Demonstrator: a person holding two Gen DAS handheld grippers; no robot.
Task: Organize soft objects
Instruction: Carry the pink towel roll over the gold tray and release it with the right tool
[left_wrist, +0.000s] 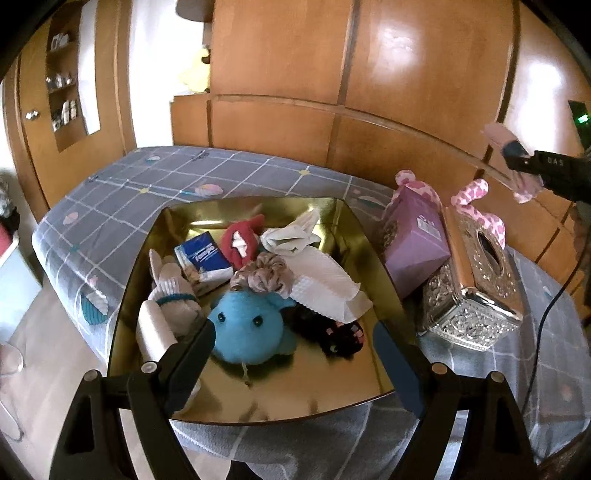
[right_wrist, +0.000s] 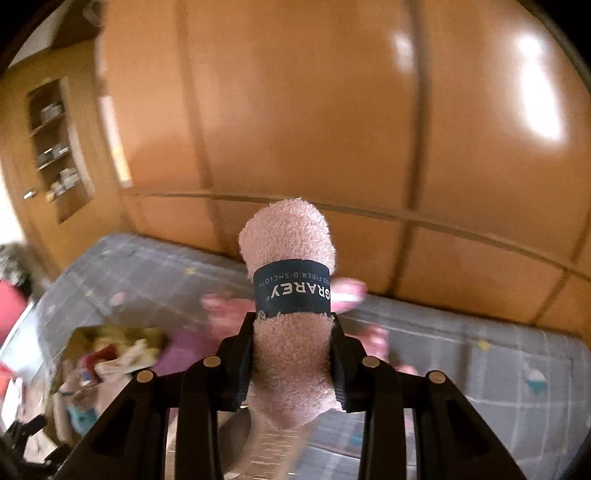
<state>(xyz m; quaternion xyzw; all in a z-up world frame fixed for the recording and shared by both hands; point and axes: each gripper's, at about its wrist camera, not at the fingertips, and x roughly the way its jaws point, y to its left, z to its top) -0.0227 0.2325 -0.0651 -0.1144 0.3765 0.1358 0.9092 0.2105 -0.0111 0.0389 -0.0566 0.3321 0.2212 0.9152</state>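
Note:
A gold tray (left_wrist: 369, 258) lies on the bed, filled with soft things: a blue plush (left_wrist: 247, 328), a white rolled sock (left_wrist: 173, 295), a beige scrunchie (left_wrist: 266, 275), a white cloth (left_wrist: 325, 284), a red item (left_wrist: 240, 240), a black item (left_wrist: 332, 332) and a tissue pack (left_wrist: 201, 258). My left gripper (left_wrist: 293, 332) hovers open over the tray's near half, its fingers either side of the blue plush and not touching it. My right gripper (right_wrist: 291, 321) is shut on a pink rolled dishcloth (right_wrist: 288, 236) with a navy band, held in the air to the right of the tray. The left wrist view also shows that pink dishcloth (left_wrist: 496, 134).
To the right of the tray stand a purple box (left_wrist: 413, 236), an ornate silver tissue box (left_wrist: 476, 288) and a pink spotted plush (left_wrist: 480, 206). The bed's grey checked sheet (left_wrist: 147, 177) stretches behind, under wooden wardrobe doors (left_wrist: 369, 74). A black cable (left_wrist: 546, 314) hangs at right.

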